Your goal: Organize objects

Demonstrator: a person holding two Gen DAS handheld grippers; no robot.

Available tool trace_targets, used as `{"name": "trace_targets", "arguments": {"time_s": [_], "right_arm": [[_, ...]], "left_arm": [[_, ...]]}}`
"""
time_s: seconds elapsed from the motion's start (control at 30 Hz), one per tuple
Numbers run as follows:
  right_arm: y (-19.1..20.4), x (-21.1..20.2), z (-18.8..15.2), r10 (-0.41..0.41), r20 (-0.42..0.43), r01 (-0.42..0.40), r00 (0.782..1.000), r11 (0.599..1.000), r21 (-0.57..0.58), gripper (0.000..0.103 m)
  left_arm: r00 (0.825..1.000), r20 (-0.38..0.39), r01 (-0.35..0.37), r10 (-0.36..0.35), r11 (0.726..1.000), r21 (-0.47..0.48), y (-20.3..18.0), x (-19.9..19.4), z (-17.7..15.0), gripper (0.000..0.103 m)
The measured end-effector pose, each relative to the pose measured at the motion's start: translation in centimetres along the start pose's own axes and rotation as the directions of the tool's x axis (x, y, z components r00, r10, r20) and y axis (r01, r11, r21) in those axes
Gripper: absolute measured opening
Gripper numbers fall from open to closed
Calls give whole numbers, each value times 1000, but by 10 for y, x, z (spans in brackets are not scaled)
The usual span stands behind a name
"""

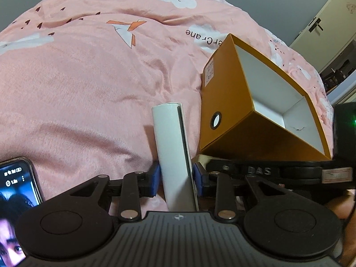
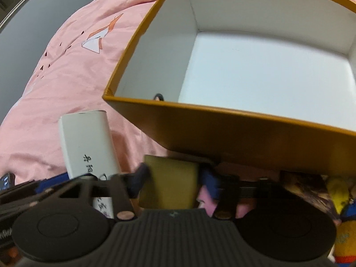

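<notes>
Left wrist view, far left: a phone (image 1: 20, 182) lies on the pink bedspread (image 1: 89, 84), screen lit. Centre: the left gripper (image 1: 176, 179) holds a white book (image 1: 173, 155) upright between its blue pads (image 1: 155, 178), jaws narrow and closed on it near its lower end; the spine faces left, the cover edge sits at the right pad. Just right of the book stands an orange box (image 1: 233, 133), tilted, open mouth showing a white inside, a round hole in its near wall. A black slab with raised letters (image 1: 255, 170) lies under the box's near edge.

Right wrist view, left: the same white book (image 2: 89, 142) shows handwriting on its cover. Centre: the right gripper (image 2: 172, 178) has an olive-brown block (image 2: 169, 182) between its jaws, blurred; the left pad touches it, but whether the right pad presses on it cannot be told. The block sits just below the orange box's (image 2: 244, 133) near wall, outside it. Far right: yellow and blue items (image 2: 342, 200), partly hidden.
</notes>
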State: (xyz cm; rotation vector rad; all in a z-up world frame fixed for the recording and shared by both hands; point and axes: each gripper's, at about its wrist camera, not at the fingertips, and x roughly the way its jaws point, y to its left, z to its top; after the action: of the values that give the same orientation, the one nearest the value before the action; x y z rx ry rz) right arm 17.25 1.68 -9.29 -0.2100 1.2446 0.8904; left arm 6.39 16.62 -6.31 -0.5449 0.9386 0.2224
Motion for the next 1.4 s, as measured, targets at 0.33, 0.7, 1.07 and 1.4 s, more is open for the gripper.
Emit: {"name": "trace_targets", "arguments": {"time_s": [0.33,0.7,1.07,1.4], "right_arm": [[-11,-10,-5,81,-18,-80,997,994,81,53],[19,24,9,-80,-57,81,995,996,21,64],[5,-37,-13,40,-19,-41,999,999,-19,63],[-28,-133,-12,146,161,-139,976,989,-53,63]], "left_arm": [[999,13,-31,31,999,32,-6,-5,-4,36],[1000,7,-7,7,1000,8,4,-2,-4,36],[999,22,40,-41,999,17,-1,-16,-4,34],[978,107,169,-178,982,86,-36,-70,28,32]]}}
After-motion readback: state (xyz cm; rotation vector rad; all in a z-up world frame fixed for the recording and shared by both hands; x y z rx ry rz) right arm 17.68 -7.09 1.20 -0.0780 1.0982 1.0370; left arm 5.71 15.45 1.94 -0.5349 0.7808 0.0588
